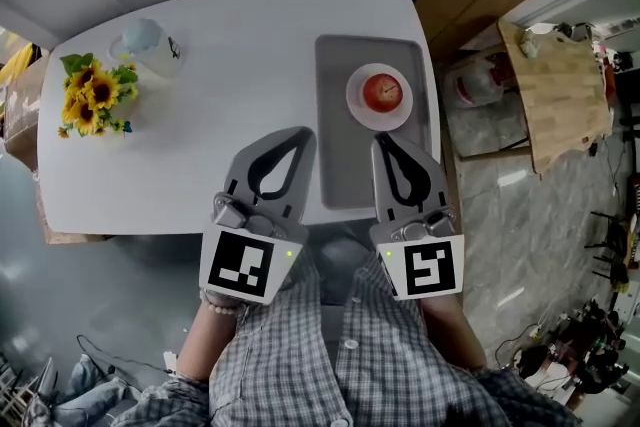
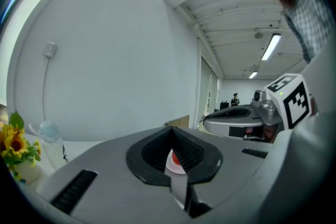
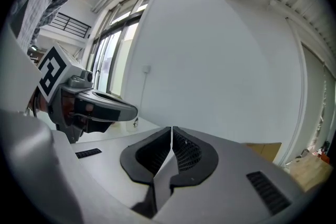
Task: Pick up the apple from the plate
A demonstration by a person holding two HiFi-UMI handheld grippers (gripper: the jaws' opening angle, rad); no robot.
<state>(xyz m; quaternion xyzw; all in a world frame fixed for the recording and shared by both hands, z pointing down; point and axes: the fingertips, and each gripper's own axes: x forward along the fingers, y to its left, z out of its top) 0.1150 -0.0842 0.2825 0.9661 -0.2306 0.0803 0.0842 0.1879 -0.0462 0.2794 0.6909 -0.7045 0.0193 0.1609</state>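
Note:
A red apple [image 1: 382, 92] sits on a small white plate [image 1: 357, 105], which rests on a grey tray [image 1: 340, 155] at the right of the white table [image 1: 220, 95]. My left gripper [image 1: 302, 132] is shut and empty, hovering over the table's near edge left of the tray. Over the tray's near part, short of the plate, my right gripper [image 1: 381, 141] is also shut and holds nothing. In the left gripper view a sliver of the apple [image 2: 175, 157] and plate shows through the slot behind the closed tips [image 2: 171, 128]. The right gripper view shows its tips [image 3: 172, 128] pressed together.
A vase of sunflowers [image 1: 92, 95] and a pale jug [image 1: 148, 45] stand at the table's left side. A cardboard box [image 1: 465, 0] and a wooden board [image 1: 560, 85] lie on the floor beyond the table's right edge.

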